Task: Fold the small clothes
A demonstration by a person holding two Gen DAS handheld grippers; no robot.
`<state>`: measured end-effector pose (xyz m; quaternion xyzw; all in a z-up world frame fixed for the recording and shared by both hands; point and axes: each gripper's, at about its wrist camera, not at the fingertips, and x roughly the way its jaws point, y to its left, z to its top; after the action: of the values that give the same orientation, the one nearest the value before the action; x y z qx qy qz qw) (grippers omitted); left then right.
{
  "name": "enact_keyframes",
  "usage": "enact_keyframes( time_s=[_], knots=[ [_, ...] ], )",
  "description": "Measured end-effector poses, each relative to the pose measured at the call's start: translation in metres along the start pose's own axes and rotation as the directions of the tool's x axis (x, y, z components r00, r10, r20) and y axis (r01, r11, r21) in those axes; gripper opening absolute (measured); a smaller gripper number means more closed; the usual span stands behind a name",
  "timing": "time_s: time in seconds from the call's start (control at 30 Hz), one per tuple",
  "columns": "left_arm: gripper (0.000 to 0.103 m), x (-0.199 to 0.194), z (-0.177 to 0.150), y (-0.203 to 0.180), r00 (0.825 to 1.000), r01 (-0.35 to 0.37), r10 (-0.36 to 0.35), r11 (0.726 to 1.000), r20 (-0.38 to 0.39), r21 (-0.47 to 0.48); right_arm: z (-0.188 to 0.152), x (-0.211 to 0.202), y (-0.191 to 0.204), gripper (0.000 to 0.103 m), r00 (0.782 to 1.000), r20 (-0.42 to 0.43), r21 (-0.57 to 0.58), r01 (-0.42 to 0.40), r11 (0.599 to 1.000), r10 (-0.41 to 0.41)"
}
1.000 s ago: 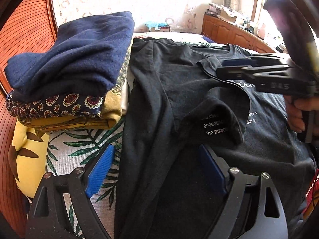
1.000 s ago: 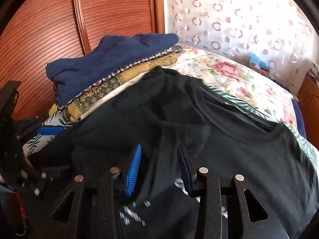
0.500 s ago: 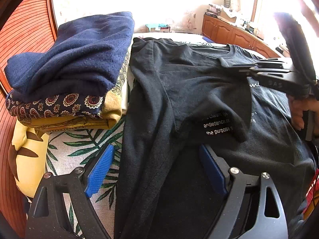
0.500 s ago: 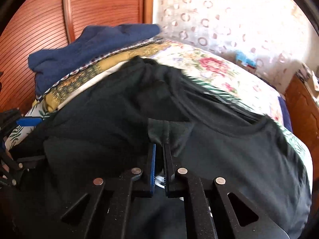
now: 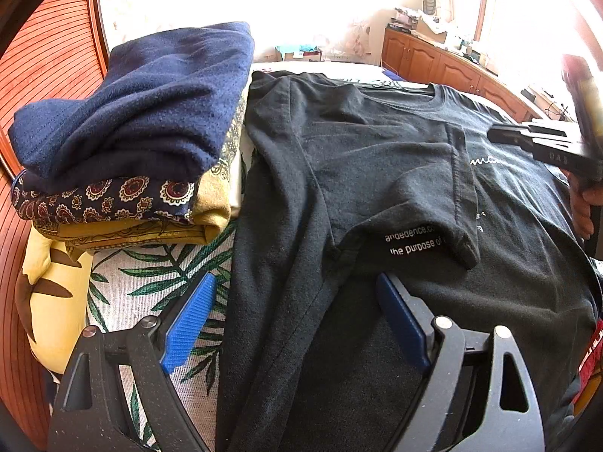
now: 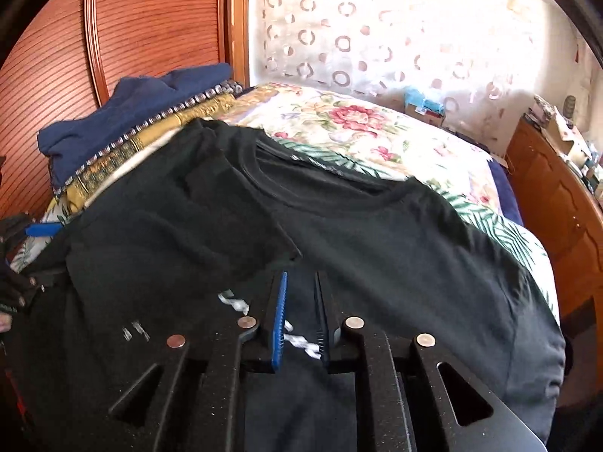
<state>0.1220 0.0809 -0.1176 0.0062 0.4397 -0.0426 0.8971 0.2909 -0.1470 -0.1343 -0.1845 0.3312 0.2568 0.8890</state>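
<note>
Black T-shirt (image 5: 377, 173), spread flat on the bed (image 6: 377, 139) beside the folded stack (image 5: 143, 143) near its headboard edge, one sleeve (image 5: 410, 196) turned inward for folding; left gripper (image 5: 294, 324) gaped empty over it, right gripper (image 6: 301, 316) opening, nothing held.
</note>
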Motion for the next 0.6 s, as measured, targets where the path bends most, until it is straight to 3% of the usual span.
enact_keyframes(
  time_s=[0.2, 0.33, 0.4, 0.53, 0.6],
  knots=[
    [0.087, 0.0, 0.0, 0.0, 1.0, 0.0, 0.0, 1.0, 0.0, 0.0, -0.014, 0.009, -0.014, 0.018, 0.997, -0.072, 0.022, -0.001, 1.0, 0.003],
    [0.087, 0.0, 0.0, 0.0, 1.0, 0.0, 0.0, 1.0, 0.0, 0.0, -0.014, 0.006, -0.017, 0.022, 0.998, -0.059, 0.033, -0.013, 0.999, 0.015],
    [0.087, -0.001, 0.0, 0.0, 1.0, 0.0, 0.0, 1.0, 0.0, 0.0, -0.016, 0.005, -0.015, 0.031, 0.999, -0.05, 0.024, -0.015, 1.0, 0.016],
    [0.087, 0.0, 0.0, 0.0, 1.0, 0.0, 0.0, 1.0, 0.001, 0.0, -0.019, 0.005, -0.02, 0.039, 0.999, -0.036, 0.034, -0.004, 0.999, 0.006],
    [0.087, 0.0, 0.0, 0.0, 1.0, 0.0, 0.0, 1.0, 0.001, 0.0, -0.02, 0.005, -0.022, 0.055, 0.999, -0.037, 0.043, -0.028, 0.999, 0.03]
  ],
)
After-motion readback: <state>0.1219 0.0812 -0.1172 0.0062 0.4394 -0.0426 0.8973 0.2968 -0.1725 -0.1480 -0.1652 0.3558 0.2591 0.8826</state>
